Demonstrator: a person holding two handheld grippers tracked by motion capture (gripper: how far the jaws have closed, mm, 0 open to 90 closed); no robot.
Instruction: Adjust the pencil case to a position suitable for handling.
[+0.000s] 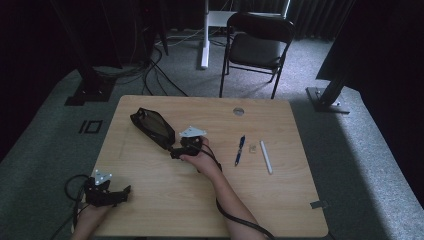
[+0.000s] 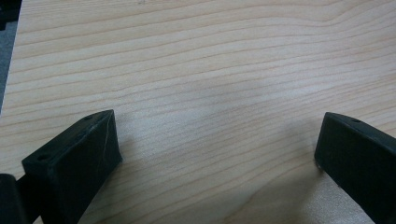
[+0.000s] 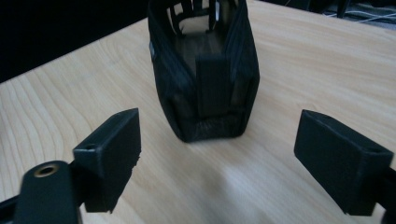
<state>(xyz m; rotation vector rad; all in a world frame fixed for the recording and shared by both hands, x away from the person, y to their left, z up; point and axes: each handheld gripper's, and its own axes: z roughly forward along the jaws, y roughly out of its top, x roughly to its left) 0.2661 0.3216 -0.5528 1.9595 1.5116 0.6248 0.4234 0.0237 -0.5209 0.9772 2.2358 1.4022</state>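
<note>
A black mesh pouch [image 1: 152, 127] lies on the wooden table [image 1: 150, 180], left of centre, one end toward my right gripper [image 1: 175, 150]. That gripper is open right at the pouch's near end. In the right gripper view the pouch [image 3: 205, 74] stands just ahead of the gap between the two spread jaws of the right gripper [image 3: 224, 158], apart from them. My left gripper [image 1: 125, 192] rests near the table's front left corner. It is open over bare wood, as the left gripper view shows around the left gripper [image 2: 217, 144].
A blue pen [image 1: 240, 150], a small pale object [image 1: 253, 148] and a white stick-like marker [image 1: 266, 157] lie right of centre. A round grommet [image 1: 238, 111] sits near the far edge. A black folding chair [image 1: 255, 47] stands behind the table.
</note>
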